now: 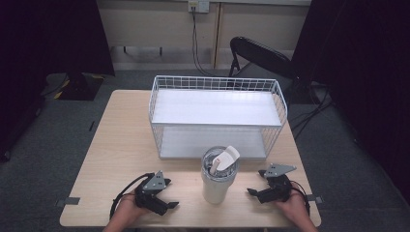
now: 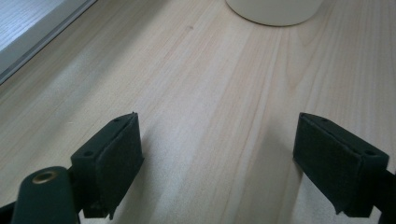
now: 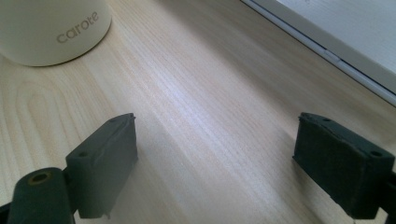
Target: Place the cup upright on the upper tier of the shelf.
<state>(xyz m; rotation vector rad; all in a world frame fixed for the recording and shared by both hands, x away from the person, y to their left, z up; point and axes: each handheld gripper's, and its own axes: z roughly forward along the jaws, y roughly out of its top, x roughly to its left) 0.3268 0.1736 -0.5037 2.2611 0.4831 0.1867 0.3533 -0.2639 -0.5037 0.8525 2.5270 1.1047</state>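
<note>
A cream tumbler point(image 1: 216, 182) with a clear lid and a raised white flip tab stands upright near the table's front edge, between both grippers. Its base point(image 2: 274, 10) shows at the top of the left gripper view, and its lower wall point(image 3: 51, 29) marked "carote" at the top left of the right gripper view. My left gripper point(image 1: 170, 205) rests on the table to the tumbler's left, open, with bare wood between its jaws. My right gripper point(image 1: 253, 193) rests to the tumbler's right, open and holding nothing.
A white wire basket shelf point(image 1: 216, 117) with two white boards stands behind the tumbler, mid-table; its lower board edge point(image 3: 327, 53) runs near the right gripper. A black chair point(image 1: 263, 55) stands beyond the table. The table's front edge point(image 1: 188, 224) lies just under both hands.
</note>
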